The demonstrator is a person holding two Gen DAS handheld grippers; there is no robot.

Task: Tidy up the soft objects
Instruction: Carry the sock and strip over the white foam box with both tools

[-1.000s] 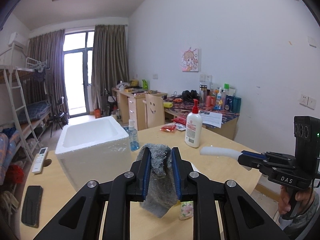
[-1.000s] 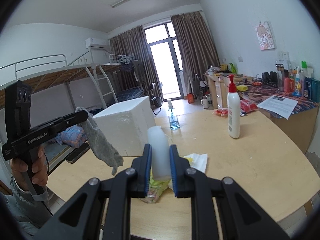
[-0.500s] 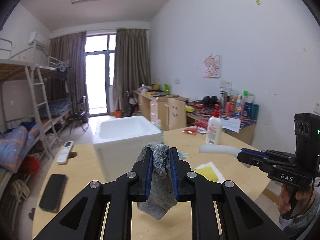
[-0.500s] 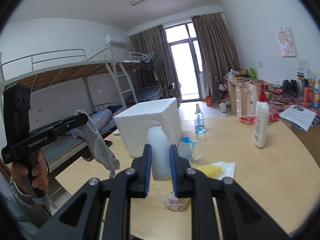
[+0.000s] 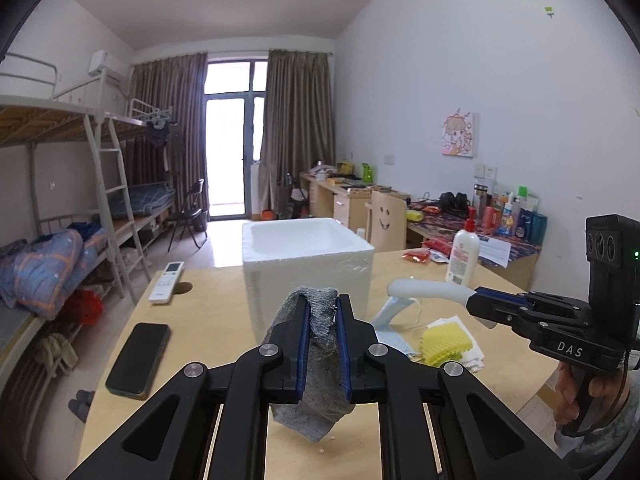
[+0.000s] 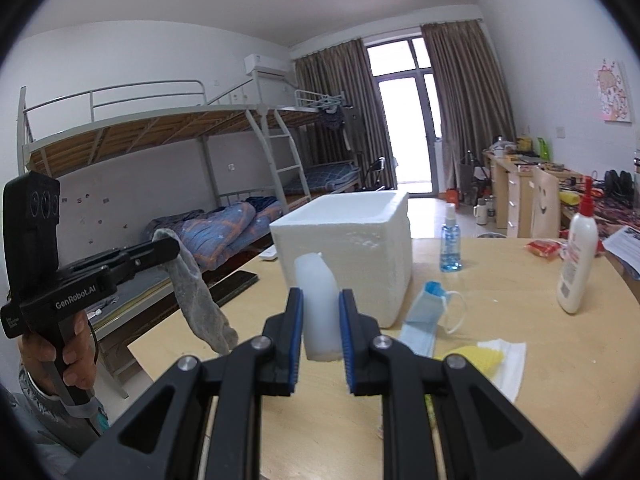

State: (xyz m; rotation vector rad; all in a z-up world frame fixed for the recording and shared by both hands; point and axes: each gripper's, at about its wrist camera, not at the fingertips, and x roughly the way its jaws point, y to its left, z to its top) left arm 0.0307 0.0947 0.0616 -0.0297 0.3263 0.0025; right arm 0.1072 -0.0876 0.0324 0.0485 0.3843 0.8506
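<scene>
While both grippers are loaded and up in the air, here's how it looks:

Step in hand: carrying stage, I reckon. Two soft things are already picked up and neither is in the foam box (image 5: 308, 258) yet.

Left gripper (image 5: 320, 320): jaws closed tight on a grey sock (image 5: 320, 408), which droops below the pads, clear of the worktop (image 5: 200, 320).

Right gripper (image 6: 319, 322): jaws clamped on a white foam piece (image 6: 318, 304), which pokes out forward past the tips.

Where the box is: open top, sitting on the worktop just ahead of both grippers, a bit closer to the left one.

Still lying out: a blue face mask (image 6: 426, 316) and a yellow sponge (image 6: 476, 356) on a white tissue (image 6: 510, 364), beside the box.

Next move, my guess: lift each load over the rim, then open the jaws. The sock hangs low, so it probably needs more height or it'll snag the wall.

Pose: both grippers held roughly level, pointing at the box, side by side but apart, each in a hand at the pistol grip.
</scene>
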